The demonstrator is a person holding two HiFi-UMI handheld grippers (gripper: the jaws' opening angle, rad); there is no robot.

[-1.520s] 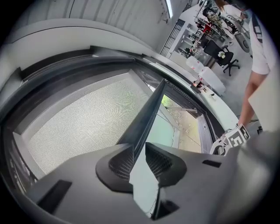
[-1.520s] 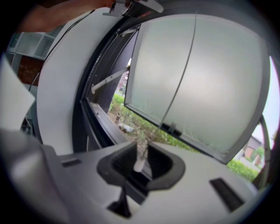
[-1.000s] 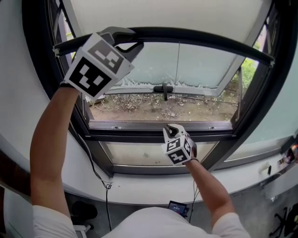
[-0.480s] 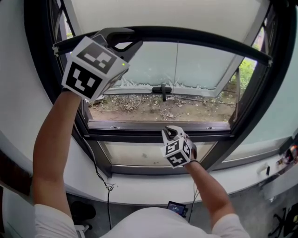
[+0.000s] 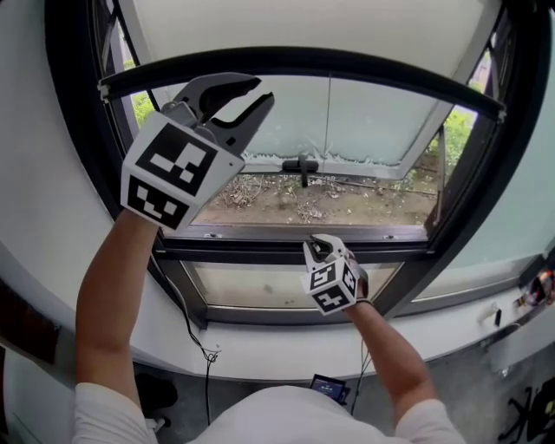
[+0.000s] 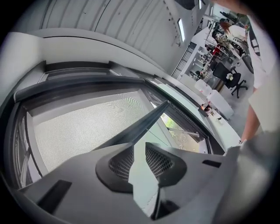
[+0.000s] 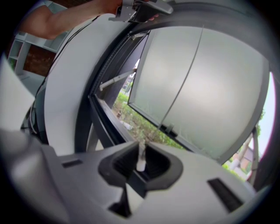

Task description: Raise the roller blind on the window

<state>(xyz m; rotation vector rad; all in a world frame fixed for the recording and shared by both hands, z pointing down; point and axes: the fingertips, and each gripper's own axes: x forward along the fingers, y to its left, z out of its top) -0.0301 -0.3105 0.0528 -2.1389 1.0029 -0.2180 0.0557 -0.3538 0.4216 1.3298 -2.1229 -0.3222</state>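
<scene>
Blind partly raised: our left gripper is free under its bar, our right is pinching a small white pull.

We see the roller blind (image 5: 303,22), a pale, finely woven fabric, covering only the top of the window (image 5: 286,253). It ends in a slim dark bottom bar (image 5: 347,63) that spans the frame from side to side. Our left gripper (image 5: 260,92) hangs just below the bar's left end, jaws spread with nothing between them. Our right gripper (image 5: 319,244), low at the middle of the window, has its jaws pressed on the white pull (image 7: 140,162).
</scene>
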